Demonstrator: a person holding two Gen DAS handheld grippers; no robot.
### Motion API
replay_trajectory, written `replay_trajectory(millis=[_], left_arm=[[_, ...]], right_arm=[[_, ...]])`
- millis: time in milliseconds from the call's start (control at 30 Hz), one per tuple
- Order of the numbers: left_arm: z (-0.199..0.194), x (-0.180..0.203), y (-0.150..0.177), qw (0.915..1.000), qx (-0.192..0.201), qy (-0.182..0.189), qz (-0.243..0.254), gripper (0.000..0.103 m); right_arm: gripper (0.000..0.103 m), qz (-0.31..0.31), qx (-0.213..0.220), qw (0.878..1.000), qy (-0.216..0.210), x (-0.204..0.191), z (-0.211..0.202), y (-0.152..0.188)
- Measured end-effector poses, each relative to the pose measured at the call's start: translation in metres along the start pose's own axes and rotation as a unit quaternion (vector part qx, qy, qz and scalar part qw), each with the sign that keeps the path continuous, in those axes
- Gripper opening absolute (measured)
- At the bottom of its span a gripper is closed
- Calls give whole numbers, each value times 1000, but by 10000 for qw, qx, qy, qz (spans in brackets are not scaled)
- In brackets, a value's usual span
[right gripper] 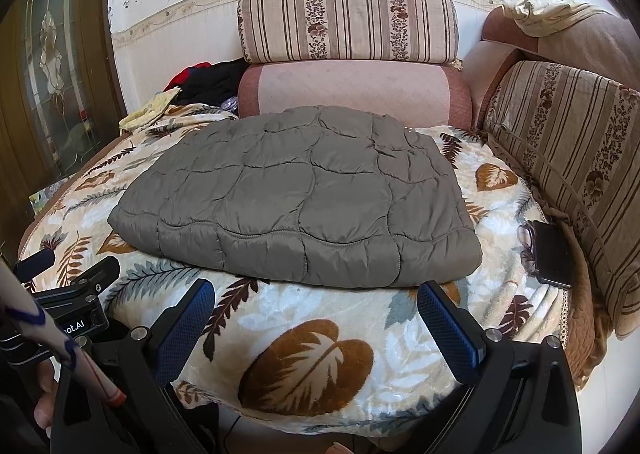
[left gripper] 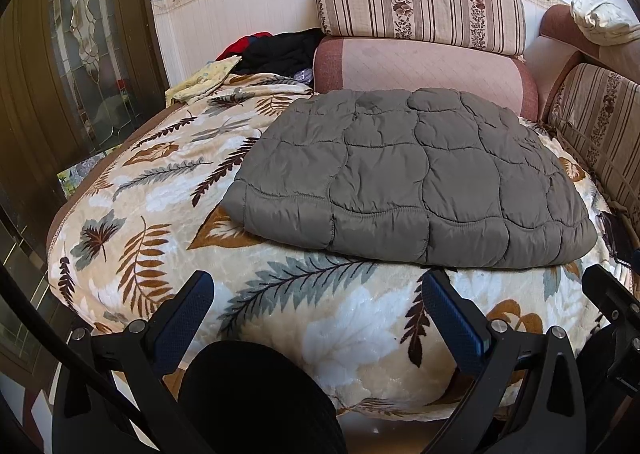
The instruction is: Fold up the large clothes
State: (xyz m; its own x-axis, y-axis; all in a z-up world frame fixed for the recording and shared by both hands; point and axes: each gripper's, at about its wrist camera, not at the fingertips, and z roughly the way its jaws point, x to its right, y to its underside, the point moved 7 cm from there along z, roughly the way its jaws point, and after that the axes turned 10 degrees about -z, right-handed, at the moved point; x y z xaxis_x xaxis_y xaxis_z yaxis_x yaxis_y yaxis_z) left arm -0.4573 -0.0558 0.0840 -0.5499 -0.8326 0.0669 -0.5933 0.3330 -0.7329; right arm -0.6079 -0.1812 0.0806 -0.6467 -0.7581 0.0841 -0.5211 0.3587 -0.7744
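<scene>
The jacket (left gripper: 416,178) lies folded flat on the blanket (left gripper: 160,222), mid-frame in both views. Left gripper (left gripper: 316,318) and right gripper (right gripper: 316,318) hang at the bottom edge, fingers apart, holding nothing. Risk: the slick puffy layers could spring open, or a pinch could drag blanket along, or nudge the phone (right gripper: 554,254) at right

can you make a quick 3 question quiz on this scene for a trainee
1. True or false: the left gripper holds the grey quilted jacket.
2. What lies on the leaf-print blanket beside the striped cushion? A) phone and glasses B) a book C) a cup
3. The right gripper is open or shut?

Key: 1 false, both grippers are open and short of the jacket, which lies folded. 2 A, the dark phone and glasses. 3 open.
</scene>
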Motion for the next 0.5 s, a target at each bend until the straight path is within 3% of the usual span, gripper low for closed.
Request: replay_trajectory(millis=[500], left_arm=[[1, 0, 0, 10000, 3, 0, 1, 103]], right_arm=[[103, -27, -29, 10000, -18, 1, 2, 2]])
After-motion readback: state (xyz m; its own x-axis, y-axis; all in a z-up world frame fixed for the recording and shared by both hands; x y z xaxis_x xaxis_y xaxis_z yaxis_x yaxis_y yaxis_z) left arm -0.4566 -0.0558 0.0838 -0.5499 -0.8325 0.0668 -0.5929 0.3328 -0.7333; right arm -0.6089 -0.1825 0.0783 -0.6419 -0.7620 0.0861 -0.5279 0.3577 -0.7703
